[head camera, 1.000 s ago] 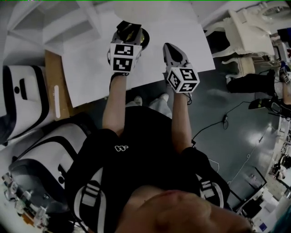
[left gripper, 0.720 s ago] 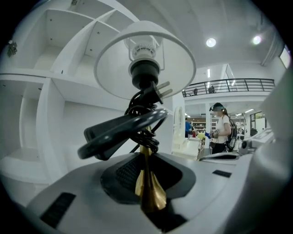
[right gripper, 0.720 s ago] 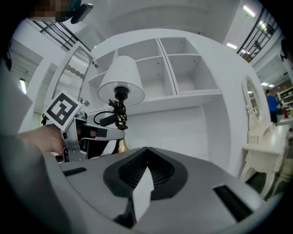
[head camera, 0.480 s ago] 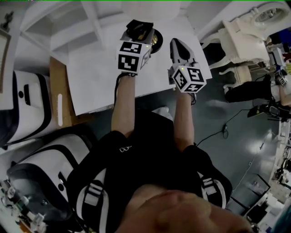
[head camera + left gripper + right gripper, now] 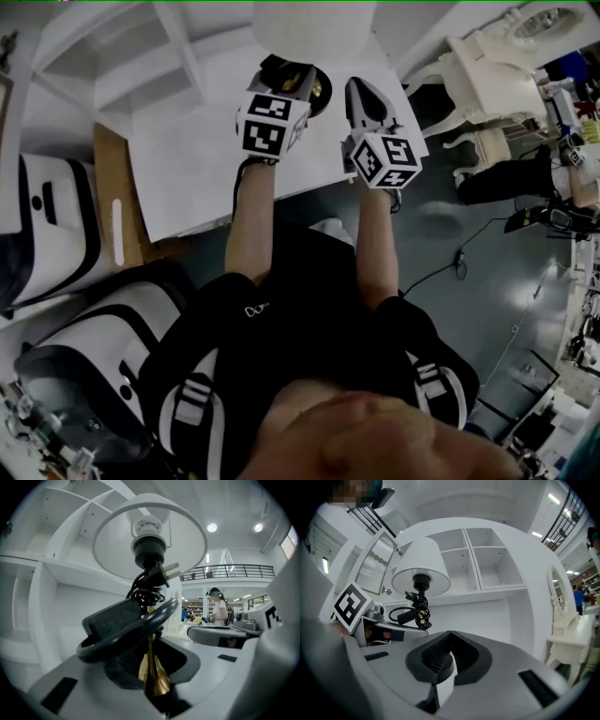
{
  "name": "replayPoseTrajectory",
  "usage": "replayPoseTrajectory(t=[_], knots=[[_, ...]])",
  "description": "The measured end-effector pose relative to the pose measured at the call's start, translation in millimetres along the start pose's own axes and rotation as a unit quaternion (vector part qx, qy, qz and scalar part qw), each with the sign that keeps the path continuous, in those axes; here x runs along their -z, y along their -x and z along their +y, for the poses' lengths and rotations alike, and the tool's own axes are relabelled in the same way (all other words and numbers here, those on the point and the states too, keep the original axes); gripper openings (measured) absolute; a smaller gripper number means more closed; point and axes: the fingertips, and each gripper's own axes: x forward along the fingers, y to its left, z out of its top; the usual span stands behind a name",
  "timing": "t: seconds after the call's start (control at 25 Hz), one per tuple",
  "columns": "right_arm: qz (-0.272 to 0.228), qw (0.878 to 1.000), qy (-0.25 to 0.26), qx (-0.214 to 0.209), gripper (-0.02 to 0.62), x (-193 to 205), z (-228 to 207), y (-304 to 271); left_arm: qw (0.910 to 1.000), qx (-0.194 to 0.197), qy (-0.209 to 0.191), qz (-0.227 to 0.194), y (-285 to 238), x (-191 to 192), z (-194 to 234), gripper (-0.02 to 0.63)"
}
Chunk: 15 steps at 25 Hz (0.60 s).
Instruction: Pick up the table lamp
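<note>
Brass stem (image 5: 153, 674) of the upright table lamp (image 5: 149, 550) sits clamped in the left gripper's (image 5: 286, 75) fingers; the right gripper (image 5: 450, 637), closed and empty, hangs alongside.

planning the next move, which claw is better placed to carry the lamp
Left. The left claw is already closed on the brass stem of the table lamp. The right claw is shut with nothing in it, off to the lamp's side.
</note>
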Motion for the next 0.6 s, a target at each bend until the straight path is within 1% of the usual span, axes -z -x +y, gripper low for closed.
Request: replayPoseTrajectory(t=[0.32, 0.6], knots=[[0.002, 1.0, -0.004, 0.003, 0.018, 0, -6, 7, 0.9999, -0.003, 0.002, 0.01, -2, 9, 0, 0.089], [0.009, 1.0, -0.004, -0.001, 0.018, 6, -10, 6, 1.0, 0.0, 0.007, 0.005, -5, 14, 0, 0.089]])
